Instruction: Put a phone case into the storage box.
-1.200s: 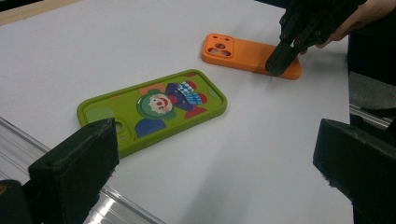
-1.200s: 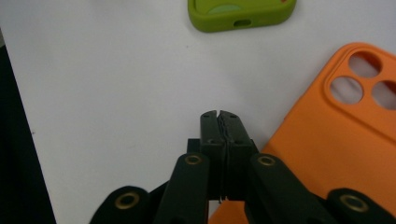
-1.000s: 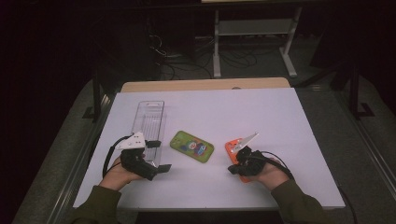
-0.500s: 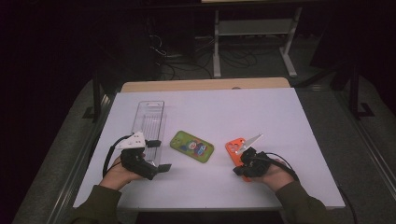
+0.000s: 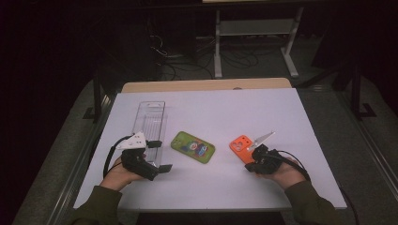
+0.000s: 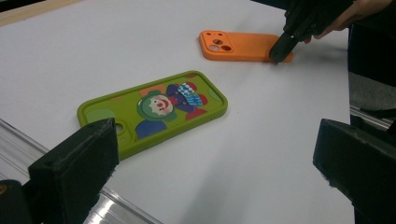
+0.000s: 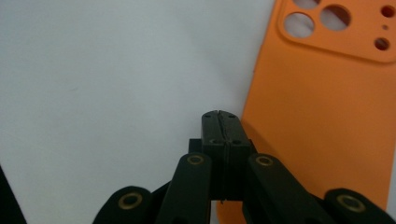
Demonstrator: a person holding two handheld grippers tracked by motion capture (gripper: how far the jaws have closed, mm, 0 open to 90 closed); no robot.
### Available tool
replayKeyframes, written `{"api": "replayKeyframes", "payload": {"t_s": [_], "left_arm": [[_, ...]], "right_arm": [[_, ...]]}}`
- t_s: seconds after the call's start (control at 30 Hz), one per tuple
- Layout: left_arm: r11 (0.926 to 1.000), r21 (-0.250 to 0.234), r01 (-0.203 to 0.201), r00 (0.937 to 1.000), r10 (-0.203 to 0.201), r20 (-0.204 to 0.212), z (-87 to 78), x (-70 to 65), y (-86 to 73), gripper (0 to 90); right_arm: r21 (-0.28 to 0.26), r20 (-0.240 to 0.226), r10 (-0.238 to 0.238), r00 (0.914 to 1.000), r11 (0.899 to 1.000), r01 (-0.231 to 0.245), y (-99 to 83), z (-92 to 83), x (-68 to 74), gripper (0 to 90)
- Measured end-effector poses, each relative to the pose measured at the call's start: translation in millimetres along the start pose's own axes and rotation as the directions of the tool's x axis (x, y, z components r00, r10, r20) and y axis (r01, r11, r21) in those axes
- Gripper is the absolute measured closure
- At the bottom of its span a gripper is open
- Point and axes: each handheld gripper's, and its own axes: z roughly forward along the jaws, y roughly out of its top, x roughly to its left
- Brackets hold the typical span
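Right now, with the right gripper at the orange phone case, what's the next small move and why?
Probably open the right gripper. Its jaws are pressed shut with nothing between them, their tips at the near edge of the orange phone case, which lies flat on the table; shut jaws cannot take hold of that edge.

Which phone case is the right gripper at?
The orange case: the shut right gripper rests at its edge. The green clown case lies apart, mid-table.

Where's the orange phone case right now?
In the high view the flat orange silicone phone case lies right of centre on the white table, right of the green clown-print phone case, with the shut right tongs at its near edge.
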Motion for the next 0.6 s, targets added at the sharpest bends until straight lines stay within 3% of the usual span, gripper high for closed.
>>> {"api": "replayKeyframes", "payload": {"t_s": [0.23, 0.33, 0.37, 0.5, 0.6], "left_arm": [[1.0000, -0.003, 0.004, 1.0000, -0.004, -0.001, 0.4, -0.5, 0.0, 0.0], [1.0000, -0.003, 0.005, 1.0000, -0.005, 0.000, 0.5, -0.6, 0.1, 0.0], [1.0000, -0.003, 0.006, 1.0000, -0.006, 0.000, 0.6, -0.6, 0.1, 0.0], [1.0000, -0.002, 0.010, 1.0000, -0.010, 0.000, 1.2, -0.9, 0.2, 0.0], [1.0000, 0.000, 0.001, 1.0000, -0.001, 0.002, 1.6, -0.9, 0.9, 0.0]], "right_arm": [[-0.016, 0.014, 0.029, 0.9995, 0.999, -0.029, -6.6, -6.2, -13.1, 89.0], [-0.027, 0.008, 0.028, 0.9996, 0.999, -0.028, -7.1, -7.1, -13.0, 88.9], [-0.050, -0.013, 0.036, 0.9993, 0.998, -0.037, -6.9, -9.2, -12.6, 88.2], [-0.180, -0.044, 0.051, 0.9977, 0.982, -0.058, -5.4, -21.2, -9.3, 73.0], [-0.235, -0.029, 0.062, 0.9977, 0.970, -0.067, -4.8, -25.9, -3.9, 55.7]]}}
